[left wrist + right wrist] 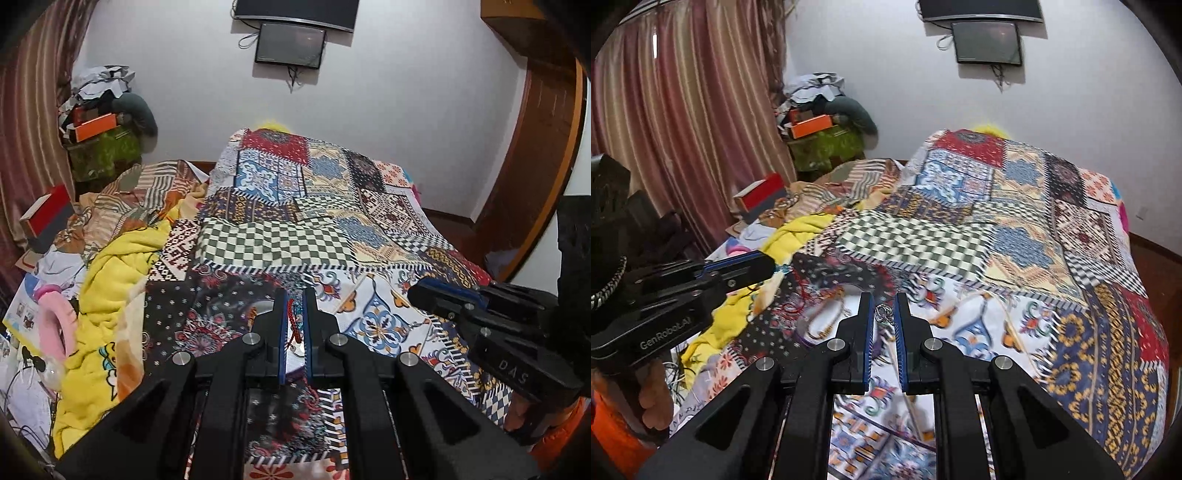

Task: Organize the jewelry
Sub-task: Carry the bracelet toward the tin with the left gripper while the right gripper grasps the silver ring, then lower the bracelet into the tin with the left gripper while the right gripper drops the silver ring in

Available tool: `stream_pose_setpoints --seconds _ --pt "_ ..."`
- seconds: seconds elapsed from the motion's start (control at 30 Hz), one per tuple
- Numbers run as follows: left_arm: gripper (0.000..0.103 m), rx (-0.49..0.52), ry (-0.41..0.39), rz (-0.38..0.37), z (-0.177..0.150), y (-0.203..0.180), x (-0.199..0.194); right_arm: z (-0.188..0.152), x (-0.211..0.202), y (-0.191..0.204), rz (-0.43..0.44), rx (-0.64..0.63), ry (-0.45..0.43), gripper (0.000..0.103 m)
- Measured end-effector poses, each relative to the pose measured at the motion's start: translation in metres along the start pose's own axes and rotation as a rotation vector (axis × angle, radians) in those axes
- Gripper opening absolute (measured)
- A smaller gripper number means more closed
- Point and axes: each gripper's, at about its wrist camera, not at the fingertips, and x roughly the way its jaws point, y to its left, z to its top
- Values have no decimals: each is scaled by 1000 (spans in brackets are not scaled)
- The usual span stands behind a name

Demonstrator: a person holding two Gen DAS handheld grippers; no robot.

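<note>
Left gripper [294, 306]: fingers drawn close together, pinching a red braided cord [291, 322] with a small teal bead cluster and a silver tag hanging at its lower end.
Left gripper pose: held level above the bed, fingers pointing toward the far wall; in the right wrist view it comes in from the left edge, a hand [652, 398] wrapped round its handle below an orange sleeve.
Right gripper [884, 314]: fingers nearly together, a small silver ring piece [883, 314] caught between them (whether the pads truly press it or it only hangs there, I cannot tell).
Right gripper pose: level over the bed, near the left gripper and pointing across its front; in the left wrist view its black body enters from the right edge.
Other jewelry: a gold chain [827, 321] lies on a pale plate [853, 301] on the bedspread, just left of the right gripper's fingers; blurred.
Bedspread [332, 206]: patchwork, covering the bed ahead, mostly bare cloth beyond both grippers.
Left edge: a yellow blanket [110, 280] and loose clutter crowd that side, with a striped curtain [683, 122] behind.
Right edge: the cloth drops off toward a wooden floor.
Far wall: a dark screen [290, 44] hangs above the bed.
</note>
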Motion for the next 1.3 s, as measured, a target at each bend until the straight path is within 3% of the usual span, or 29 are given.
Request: stream_pose_setpoints --seconds 0.33,0.77,1.3 --pt "6 -25 17 9 2 18 16 0 30 18 58 -28 40 10" --pt "6 -35 102 -12 -12 24 53 -15 74 24 89 -40 144 10" --pt "6 -36 121 -14 -13 30 70 -21 105 24 112 -45 210 10"
